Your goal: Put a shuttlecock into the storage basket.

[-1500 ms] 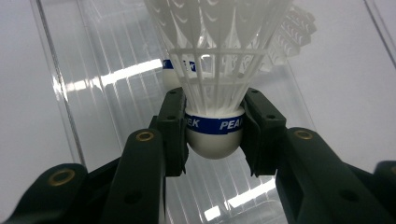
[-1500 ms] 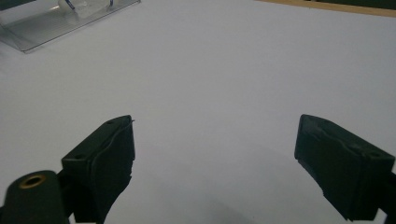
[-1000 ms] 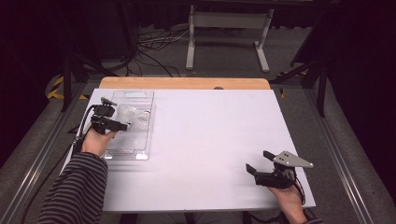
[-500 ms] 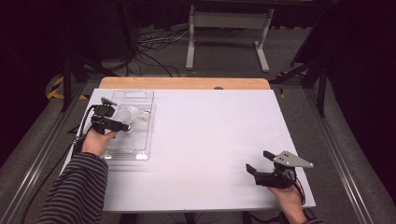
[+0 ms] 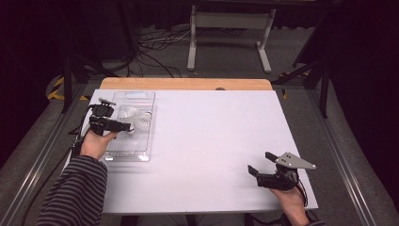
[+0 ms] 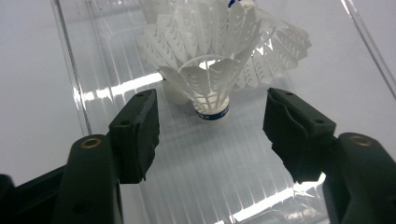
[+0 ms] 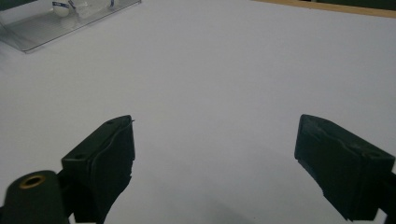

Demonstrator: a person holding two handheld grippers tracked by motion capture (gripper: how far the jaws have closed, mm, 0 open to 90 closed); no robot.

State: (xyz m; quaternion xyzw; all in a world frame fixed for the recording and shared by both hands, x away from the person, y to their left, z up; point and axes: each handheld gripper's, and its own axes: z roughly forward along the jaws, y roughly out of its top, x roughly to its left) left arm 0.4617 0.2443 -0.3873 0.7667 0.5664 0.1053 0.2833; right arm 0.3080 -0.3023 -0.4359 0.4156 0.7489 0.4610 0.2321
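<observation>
A clear plastic tray (image 5: pixel 128 149) lies at the table's left side with white shuttlecocks (image 5: pixel 136 117) in it. In the left gripper view the nearest shuttlecock (image 6: pixel 210 60) rests on the tray's ribbed floor (image 6: pixel 196 186), its blue-banded cork towards me, with another shuttlecock (image 6: pixel 280 46) behind it. My left gripper (image 6: pixel 210 99) (image 5: pixel 124 126) hovers over the tray. Its jaws have just been opening and stand apart on either side of the cork without touching it. My right gripper (image 5: pixel 260 164) (image 7: pixel 215 123) rests open near the table's front right, nothing between its jaws.
The white table top (image 5: pixel 211 136) spreads between the two hands, with a wooden strip (image 5: pixel 188 84) along its far edge. In the right gripper view the tray (image 7: pixel 42 30) lies far off at the upper left. Metal rails run along both sides of the table.
The left gripper has stayed over the tray and barely shifted. The right hand and its gripper have not moved.
</observation>
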